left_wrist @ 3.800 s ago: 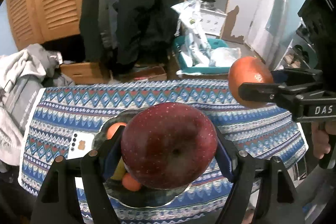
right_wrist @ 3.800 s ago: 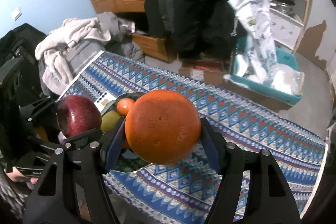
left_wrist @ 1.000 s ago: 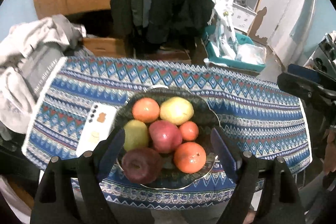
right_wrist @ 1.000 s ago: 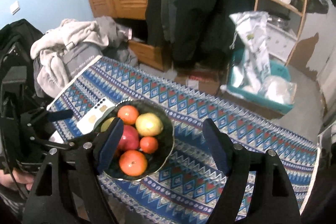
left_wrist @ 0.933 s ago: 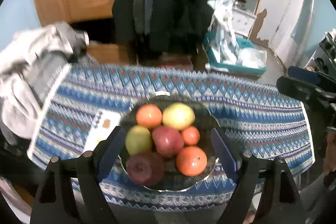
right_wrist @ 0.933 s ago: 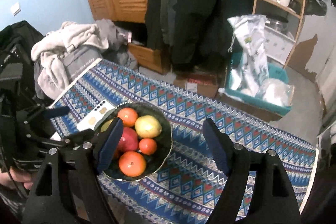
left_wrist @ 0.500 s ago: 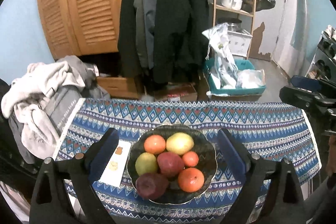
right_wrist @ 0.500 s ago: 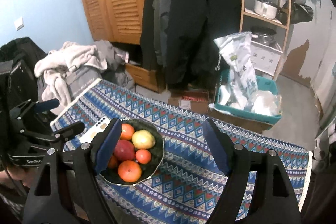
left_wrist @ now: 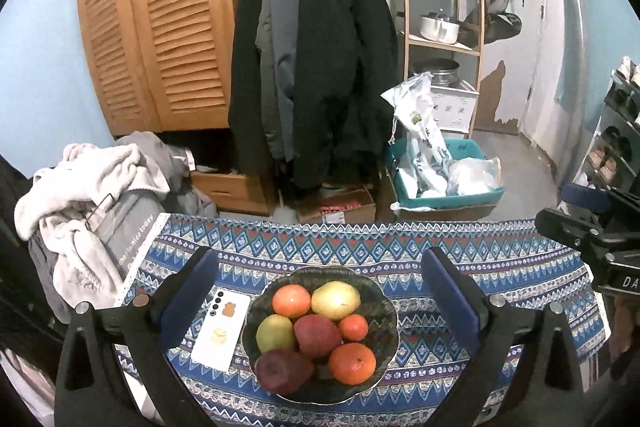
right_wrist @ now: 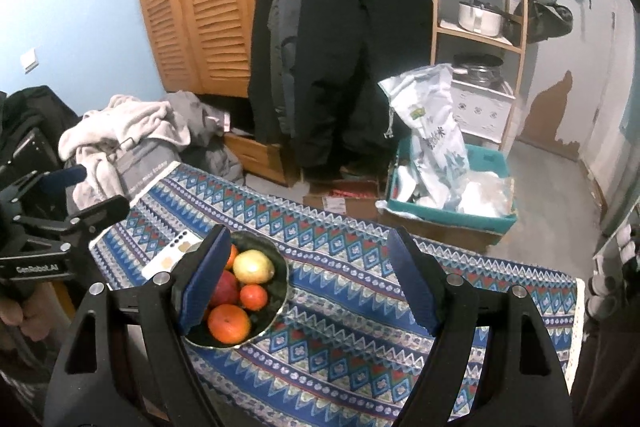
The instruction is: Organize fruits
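A dark glass bowl [left_wrist: 384, 311] holds several fruits: a dark red apple [left_wrist: 283, 371], an orange [left_wrist: 352, 363], a red apple [left_wrist: 318, 335], a green pear [left_wrist: 275, 333], a yellow fruit [left_wrist: 335, 300] and two small oranges. It also shows in the right wrist view [right_wrist: 280, 279]. My left gripper [left_wrist: 320, 287] is open and empty, held high above the bowl. My right gripper [right_wrist: 308, 279] is open and empty, high and right of the bowl.
The table has a blue patterned cloth [left_wrist: 500, 267]. A white phone [left_wrist: 220, 331] lies left of the bowl. A laundry pile [left_wrist: 92, 195] sits at the table's left end. Coats, a teal bin [left_wrist: 448, 187] and shelves stand behind.
Both grippers have let go of their fruit; the dark red apple and the orange now lie in the bowl. Both grippers have since pulled up and back from the table.
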Tool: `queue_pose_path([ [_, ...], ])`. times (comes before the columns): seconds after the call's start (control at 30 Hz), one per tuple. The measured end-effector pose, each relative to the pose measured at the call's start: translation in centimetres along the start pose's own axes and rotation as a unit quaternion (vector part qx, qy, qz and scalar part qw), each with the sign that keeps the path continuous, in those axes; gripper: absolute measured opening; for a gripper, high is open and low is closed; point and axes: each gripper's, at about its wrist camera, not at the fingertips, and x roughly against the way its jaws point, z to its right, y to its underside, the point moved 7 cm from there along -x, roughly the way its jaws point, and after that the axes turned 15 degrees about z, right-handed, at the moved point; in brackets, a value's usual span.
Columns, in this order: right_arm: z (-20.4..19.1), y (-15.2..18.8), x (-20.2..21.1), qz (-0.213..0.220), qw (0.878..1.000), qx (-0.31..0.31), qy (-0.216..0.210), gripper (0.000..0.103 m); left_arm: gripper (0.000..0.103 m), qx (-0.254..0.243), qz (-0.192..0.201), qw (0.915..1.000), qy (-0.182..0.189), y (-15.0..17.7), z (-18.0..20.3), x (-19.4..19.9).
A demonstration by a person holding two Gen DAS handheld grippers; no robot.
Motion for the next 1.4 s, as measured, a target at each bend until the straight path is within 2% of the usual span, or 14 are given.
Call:
queue_pose_path([
  [0.2,0.3,0.2,0.1,-0.004,1.0,-0.006,0.0,0.079,0.102,-0.016,-0.008,0.9998,-0.003,0.3,0.9,-0.3],
  [0.67,0.0,0.1,0.2,-0.005,1.0,-0.003,-0.003,0.079,0.102,-0.019,-0.031,0.9993,-0.007,1.0,1.3,-0.8],
  [1.4,-0.2,-0.1,0.3,-0.005,1.0,-0.002,-0.003,0.079,0.102,-0.023,-0.03,0.9993,-0.005,1.2,1.5,-0.6],
])
